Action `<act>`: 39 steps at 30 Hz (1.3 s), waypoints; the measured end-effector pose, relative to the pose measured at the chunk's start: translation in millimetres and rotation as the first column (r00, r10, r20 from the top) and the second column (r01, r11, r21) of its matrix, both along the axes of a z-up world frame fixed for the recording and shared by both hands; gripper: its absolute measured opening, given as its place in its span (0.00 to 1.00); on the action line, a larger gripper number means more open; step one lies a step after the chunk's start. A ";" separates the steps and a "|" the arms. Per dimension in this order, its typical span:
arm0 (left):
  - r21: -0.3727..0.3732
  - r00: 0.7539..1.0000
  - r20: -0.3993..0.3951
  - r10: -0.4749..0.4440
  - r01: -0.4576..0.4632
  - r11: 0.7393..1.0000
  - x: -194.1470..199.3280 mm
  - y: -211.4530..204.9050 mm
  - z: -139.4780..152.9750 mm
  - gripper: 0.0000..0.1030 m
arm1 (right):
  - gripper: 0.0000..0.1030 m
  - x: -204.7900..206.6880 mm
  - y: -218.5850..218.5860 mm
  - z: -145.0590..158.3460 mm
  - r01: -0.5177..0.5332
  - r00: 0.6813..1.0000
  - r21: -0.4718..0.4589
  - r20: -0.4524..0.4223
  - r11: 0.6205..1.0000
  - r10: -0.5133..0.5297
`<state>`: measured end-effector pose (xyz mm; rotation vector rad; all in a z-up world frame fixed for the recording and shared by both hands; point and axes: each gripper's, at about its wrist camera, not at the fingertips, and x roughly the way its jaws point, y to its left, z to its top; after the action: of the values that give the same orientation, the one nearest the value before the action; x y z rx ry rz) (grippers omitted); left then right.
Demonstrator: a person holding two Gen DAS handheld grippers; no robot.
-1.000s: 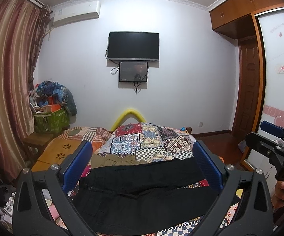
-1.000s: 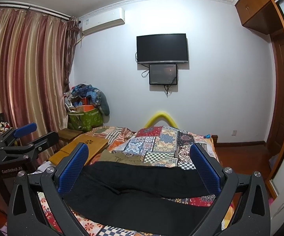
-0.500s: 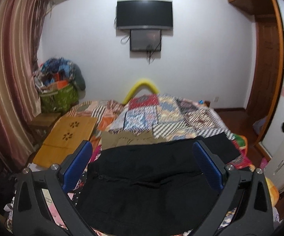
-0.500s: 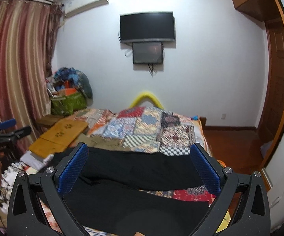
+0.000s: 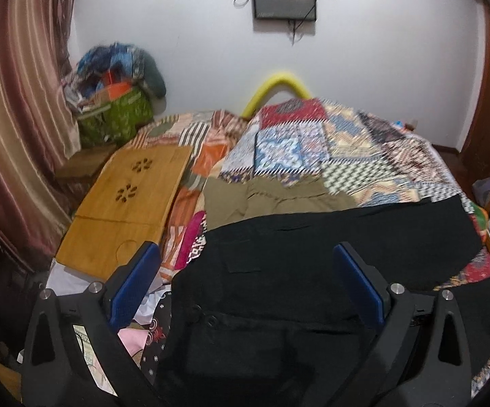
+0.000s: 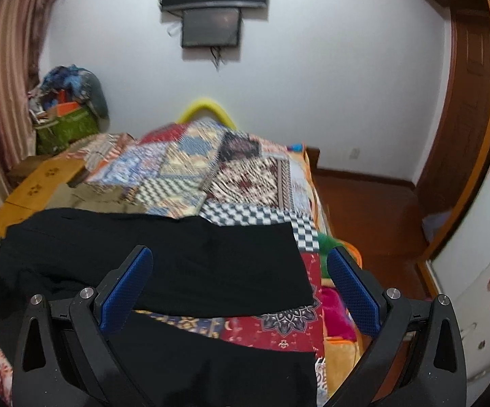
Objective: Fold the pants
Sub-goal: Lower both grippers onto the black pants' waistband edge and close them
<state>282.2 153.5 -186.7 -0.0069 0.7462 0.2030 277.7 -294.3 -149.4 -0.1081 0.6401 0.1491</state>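
Black pants [image 5: 312, 271] lie spread flat across the near end of the bed, waist to the left, the two legs running right. My left gripper [image 5: 246, 285] is open and empty, above the waist and hip part. In the right wrist view the two pant legs [image 6: 184, 261] lie apart with a strip of quilt between them, their hems at the right. My right gripper [image 6: 240, 288] is open and empty, above the far leg's hem end.
A patchwork quilt [image 5: 329, 149] covers the bed. Folded olive-brown clothing [image 5: 272, 196] lies just beyond the pants. A wooden lap tray [image 5: 126, 200] lies at the bed's left. A green bag with clutter [image 5: 116, 115] stands by the curtain. The bed's right edge drops to a wooden floor [image 6: 373, 210].
Both grippers have tilted down and moved closer to the bed, so the pants fill more of each view. Both stay open. The other gripper has left each view.
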 end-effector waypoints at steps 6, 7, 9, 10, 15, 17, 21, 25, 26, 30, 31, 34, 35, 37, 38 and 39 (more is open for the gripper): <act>-0.010 0.989 -0.141 0.041 -0.043 0.999 50.3 36.0 -43.6 1.00 | 0.98 39.1 -18.8 -33.7 0.047 0.995 -0.015 -0.092 0.999 -0.048; -0.015 0.986 -0.158 0.045 -0.048 0.999 58.7 41.3 -49.2 1.00 | 0.98 47.7 -21.4 -39.2 0.054 0.993 -0.017 -0.102 0.998 -0.055; -0.025 0.978 -0.199 0.058 -0.064 0.998 77.3 53.2 -60.8 1.00 | 0.98 60.0 -27.3 -49.1 0.069 0.989 -0.018 -0.129 0.997 -0.070; -0.039 0.973 -0.221 0.063 -0.074 0.997 87.1 59.4 -65.9 1.00 | 0.98 66.9 -29.6 -54.1 0.072 0.987 -0.011 -0.140 0.997 -0.073; -0.101 0.952 -0.294 0.084 -0.118 0.988 128.5 86.8 -89.6 1.00 | 0.98 97.3 -34.1 -73.0 0.085 0.980 0.014 -0.183 0.996 -0.081; -0.131 0.941 -0.325 0.089 -0.138 0.982 141.0 93.8 -101.3 1.00 | 0.98 112.0 -36.2 -81.1 0.087 0.976 0.032 -0.201 0.996 -0.079; -0.183 0.916 -0.392 0.086 -0.169 0.969 161.5 105.3 -130.6 1.00 | 0.98 133.7 -41.4 -94.5 0.085 0.970 0.065 -0.232 0.994 -0.068; -0.219 0.893 -0.443 0.081 -0.195 0.956 169.8 110.9 -153.4 1.00 | 0.98 151.9 -43.2 -109.3 0.082 0.963 0.065 -0.262 0.994 -0.063; -0.229 0.890 -0.450 0.076 -0.197 0.953 170.8 111.5 -158.6 1.00 | 0.98 155.6 -43.4 -111.8 0.081 0.962 0.065 -0.267 0.995 -0.061; -0.264 0.894 -0.445 0.050 -0.184 0.947 173.3 109.3 -166.7 0.86 | 0.87 172.0 -46.8 -122.0 0.068 0.949 0.077 -0.312 0.995 -0.040; -0.270 0.895 -0.443 0.048 -0.184 0.945 174.0 108.7 -167.8 0.85 | 0.79 176.2 -46.7 -123.8 0.066 0.944 0.080 -0.328 0.995 -0.036; -0.295 0.899 -0.437 0.038 -0.183 0.938 175.7 107.7 -170.2 0.74 | 0.75 186.7 -47.1 -127.1 0.077 0.933 0.110 -0.359 0.991 -0.033; -0.308 0.900 -0.434 0.031 -0.181 0.934 175.4 107.0 -170.7 0.70 | 0.75 189.3 -48.0 -127.7 0.090 0.932 0.109 -0.360 0.990 -0.045; -0.316 0.900 -0.435 0.024 -0.178 0.932 175.8 105.8 -170.9 0.66 | 0.75 196.3 -48.7 -129.8 0.107 0.929 0.096 -0.363 0.990 -0.065; -0.309 0.900 -0.436 0.023 -0.174 0.935 175.9 104.3 -171.0 0.65 | 0.75 201.0 -50.1 -132.1 0.122 0.926 0.081 -0.369 0.989 -0.084; -0.301 0.899 -0.437 0.019 -0.166 0.939 176.0 102.5 -170.9 0.64 | 0.75 204.5 -50.6 -134.3 0.137 0.922 0.074 -0.374 0.988 -0.100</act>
<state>458.2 255.9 -357.5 -0.3305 1.2180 0.1699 482.2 -344.9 -283.6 0.0576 1.0131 0.0832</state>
